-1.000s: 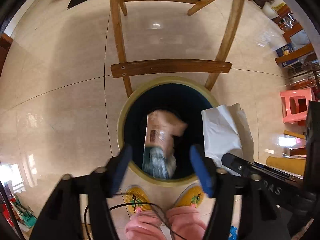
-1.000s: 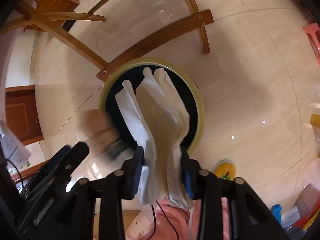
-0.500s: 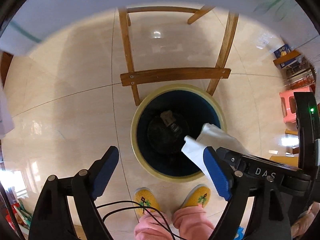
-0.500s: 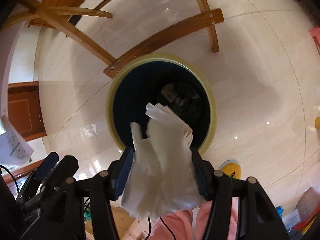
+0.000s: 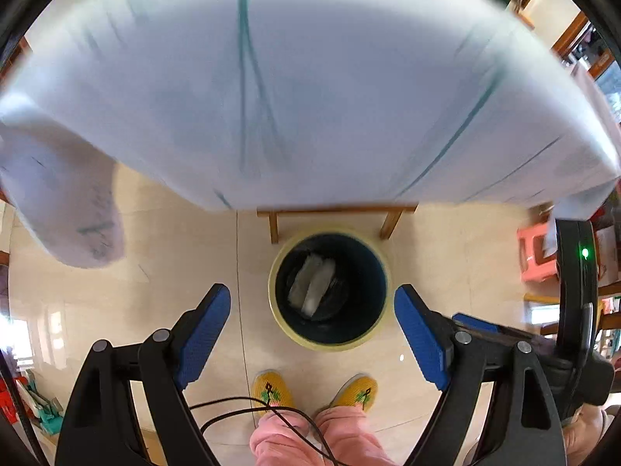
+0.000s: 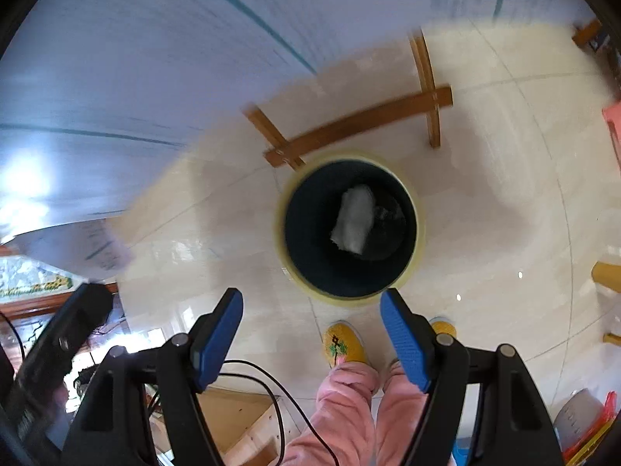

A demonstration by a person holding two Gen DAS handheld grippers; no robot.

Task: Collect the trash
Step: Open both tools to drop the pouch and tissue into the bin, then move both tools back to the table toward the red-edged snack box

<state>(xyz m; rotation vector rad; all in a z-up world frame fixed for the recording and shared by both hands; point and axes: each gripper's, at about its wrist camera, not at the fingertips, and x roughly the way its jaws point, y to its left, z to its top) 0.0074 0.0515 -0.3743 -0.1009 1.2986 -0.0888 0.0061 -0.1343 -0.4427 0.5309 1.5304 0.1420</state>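
Observation:
A round bin (image 5: 382, 303) with a pale yellow rim and dark inside stands on the tiled floor, also in the right wrist view (image 6: 414, 250). Crumpled white paper (image 5: 312, 286) lies at its bottom, seen too as white paper (image 6: 354, 219). My left gripper (image 5: 312, 332) hangs high above the bin, open and empty. My right gripper (image 6: 311, 334) is also well above it, its jaws still opening with nothing between them.
A table with a white cloth (image 5: 310, 77) fills the top of both views, its wooden legs and crossbar (image 6: 361, 124) just behind the bin. The person's yellow slippers (image 5: 271, 390) and pink trouser legs stand in front of it. A pink stool (image 5: 537, 252) sits at the right.
Both grippers have risen well above the bin. The left one dropped a wrapper, then the right one let go of the white paper, which now lies inside the bin.

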